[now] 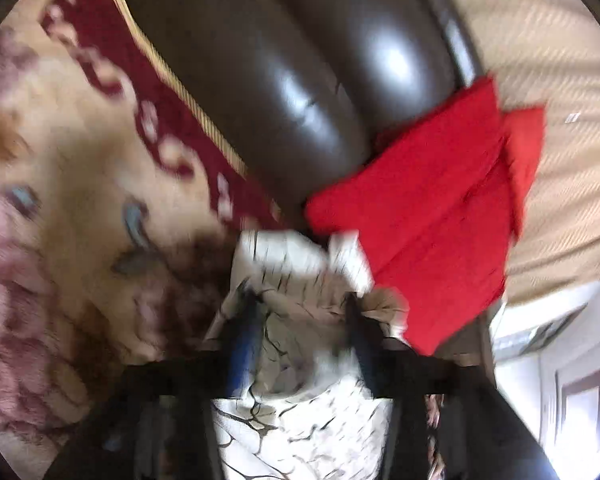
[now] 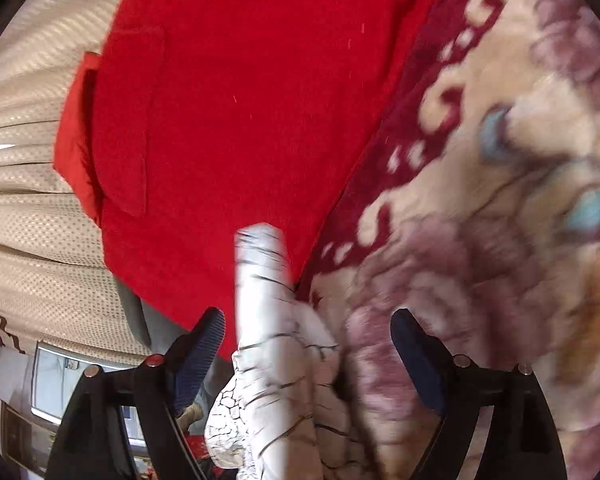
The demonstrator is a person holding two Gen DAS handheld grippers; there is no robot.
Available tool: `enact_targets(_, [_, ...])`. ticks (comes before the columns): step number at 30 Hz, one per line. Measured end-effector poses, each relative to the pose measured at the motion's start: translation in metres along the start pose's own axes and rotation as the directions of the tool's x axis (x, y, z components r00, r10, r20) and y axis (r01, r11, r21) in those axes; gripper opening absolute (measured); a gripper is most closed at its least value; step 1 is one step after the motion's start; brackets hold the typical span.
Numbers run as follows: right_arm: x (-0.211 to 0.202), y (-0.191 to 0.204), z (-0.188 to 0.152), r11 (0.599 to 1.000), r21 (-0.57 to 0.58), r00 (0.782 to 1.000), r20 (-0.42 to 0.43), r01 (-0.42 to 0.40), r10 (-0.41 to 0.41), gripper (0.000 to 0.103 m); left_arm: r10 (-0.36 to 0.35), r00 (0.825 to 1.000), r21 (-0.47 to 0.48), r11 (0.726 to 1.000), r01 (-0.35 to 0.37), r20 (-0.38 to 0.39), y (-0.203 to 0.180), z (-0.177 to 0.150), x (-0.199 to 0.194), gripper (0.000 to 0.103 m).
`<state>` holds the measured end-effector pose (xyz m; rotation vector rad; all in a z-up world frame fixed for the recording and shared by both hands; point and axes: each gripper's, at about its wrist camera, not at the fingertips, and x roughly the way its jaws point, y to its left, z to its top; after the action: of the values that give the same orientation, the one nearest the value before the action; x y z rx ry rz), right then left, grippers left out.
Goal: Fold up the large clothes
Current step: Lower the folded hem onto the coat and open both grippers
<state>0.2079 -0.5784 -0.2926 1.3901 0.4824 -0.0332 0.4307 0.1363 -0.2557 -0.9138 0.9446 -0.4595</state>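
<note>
Cloth fills both views: a white garment with dark crackle lines [image 1: 300,420] hangs bunched close to each camera, and beyond it a red garment [image 1: 432,216] lies flattened, seemingly already folded, with a smaller red layer showing at its edge, partly on a dark leather sofa cushion [image 1: 284,80] and beside a beige textured fabric [image 1: 540,60]. A patterned carpet [image 1: 60,200] in maroon, cream and mauve covers the floor. Judged from this, the task looks midway: the red piece appears done and set aside, while the white garment is crumpled, with no tidy fold visible, so most of its folding seems left to do. The left gripper [image 1: 300,300] has its fingers [image 1: 244,344] moderately spread, with white cloth bulging between them and against their tips; the picture is blurred, so whether the pads press on the cloth cannot be told, though the gap suggests a loosened hold more than a firm pinch. The right gripper [image 2: 306,320] shows its fingers [image 2: 198,354] spread wide; a rolled white fold rises through the gap nearer the left-hand finger, and the pads do not appear to squeeze it, so the cloth looks released or merely draped there. Next, both hands would probably need fresh grips on the white garment's edges to spread it flat.
</note>
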Motion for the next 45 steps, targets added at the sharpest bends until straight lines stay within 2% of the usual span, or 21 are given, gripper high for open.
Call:
enact_targets(2, [-0.018,0.012,-0.006,0.998,-0.069,1.0,0.008,-0.007,0.008,0.087,-0.067,0.985,-0.016,0.997,0.07,0.162,-0.005,0.004,-0.038,0.079])
enact_targets(4, [-0.039,0.037,-0.021,0.983,-0.181,0.999,0.026,-0.016,0.021,0.087,-0.082,0.977,-0.007,0.996,0.085,0.199,-0.018,0.005,-0.06,0.08])
enact_targets(8, [-0.062,0.083,-0.063,0.923,-0.384,0.999,0.011,-0.033,0.04,0.086,0.013,1.0,0.212,0.977,-0.012,-0.003,-0.069,-0.031,-0.054,0.08])
enact_targets(11, [-0.06,0.114,-0.108,0.84,-0.543,1.0,-0.018,-0.003,-0.008,0.079,0.131,0.982,0.417,0.907,-0.063,-0.137,-0.095,-0.096,-0.031,0.08])
enact_targets(13, [-0.048,0.122,-0.138,0.796,-0.604,0.997,-0.052,0.015,-0.058,0.074,0.271,0.952,0.545,0.824,-0.154,-0.142,-0.098,-0.146,-0.014,0.08])
enact_targets(15, [-0.034,0.114,-0.153,0.796,-0.604,0.989,-0.088,0.04,-0.116,0.067,0.36,0.921,0.576,0.788,-0.217,-0.146,-0.087,-0.171,0.002,0.08])
enact_targets(17, [-0.017,0.096,-0.165,0.786,-0.603,0.968,-0.089,0.137,-0.237,0.063,0.481,0.868,0.581,0.744,-0.329,-0.124,-0.067,-0.187,0.016,0.08])
enact_targets(19, [-0.002,0.071,-0.168,0.76,-0.602,0.928,-0.08,0.247,-0.365,0.041,0.493,0.863,0.576,0.739,-0.349,-0.11,-0.057,-0.193,0.016,0.08])
enact_targets(20, [-0.004,0.065,-0.167,0.753,-0.602,0.924,-0.066,0.264,-0.377,0.031,0.507,0.856,0.574,0.733,-0.364,-0.105,-0.058,-0.196,0.014,0.08])
enact_targets(22, [-0.016,0.068,-0.167,0.766,-0.587,0.926,-0.071,0.263,-0.372,0.031,0.542,0.836,0.606,0.695,-0.387,-0.088,-0.071,-0.202,0.008,0.08])
enact_targets(27, [-0.044,0.096,-0.179,0.738,-0.642,0.952,-0.044,0.206,-0.304,0.033,0.55,0.834,0.664,0.608,-0.436,0.044,-0.101,-0.216,-0.011,0.085])
enact_targets(29, [-0.045,0.1,-0.19,0.721,-0.665,0.951,-0.051,0.194,-0.304,0.033,0.616,0.785,0.665,0.557,-0.498,0.071,-0.097,-0.221,-0.003,0.091])
enact_targets(30, [-0.039,0.097,-0.195,0.72,-0.665,0.943,-0.068,0.2,-0.324,0.033,0.67,0.74,0.666,0.524,-0.531,0.063,-0.088,-0.225,0.006,0.091])
enact_targets(31, [-0.028,0.088,-0.201,0.719,-0.66,0.923,-0.098,0.221,-0.373,0.033,0.699,0.715,0.667,0.517,-0.537,0.033,-0.078,-0.226,0.013,0.094])
enact_targets(32, [-0.018,0.081,-0.204,0.716,-0.657,0.904,-0.119,0.238,-0.41,0.035,0.708,0.706,0.661,0.529,-0.532,0.002,-0.072,-0.227,0.016,0.095])
enact_targets(33, [-0.01,0.073,-0.208,0.708,-0.656,0.882,-0.137,0.26,-0.45,0.035,0.708,0.706,0.646,0.54,-0.539,-0.004,-0.069,-0.228,0.015,0.095])
enact_targets(35, [-0.012,0.074,-0.213,0.699,-0.662,0.884,-0.117,0.27,-0.452,0.035,0.702,0.712,0.642,0.536,-0.548,0.022,-0.073,-0.232,0.008,0.095])
enact_targets(37, [-0.018,0.081,-0.215,0.707,-0.661,0.885,-0.139,0.252,-0.445,0.047,0.705,0.708,0.654,0.51,-0.558,0.054,-0.08,-0.236,0.001,0.095])
enact_targets(38, [-0.022,0.085,-0.215,0.72,-0.652,0.89,-0.152,0.237,-0.43,0.062,0.704,0.707,0.653,0.5,-0.568,0.076,-0.084,-0.234,-0.003,0.095])
enact_targets(39, [-0.027,0.088,-0.217,0.728,-0.647,0.898,-0.15,0.227,-0.413,0.065,0.694,0.712,0.652,0.493,-0.576,0.105,-0.089,-0.232,-0.009,0.095])
enact_targets(45, [-0.027,0.129,-0.228,0.698,-0.699,0.943,-0.104,0.158,-0.317,0.065,0.672,0.71,0.606,0.48,-0.634,0.211,-0.102,-0.194,-0.026,0.095])
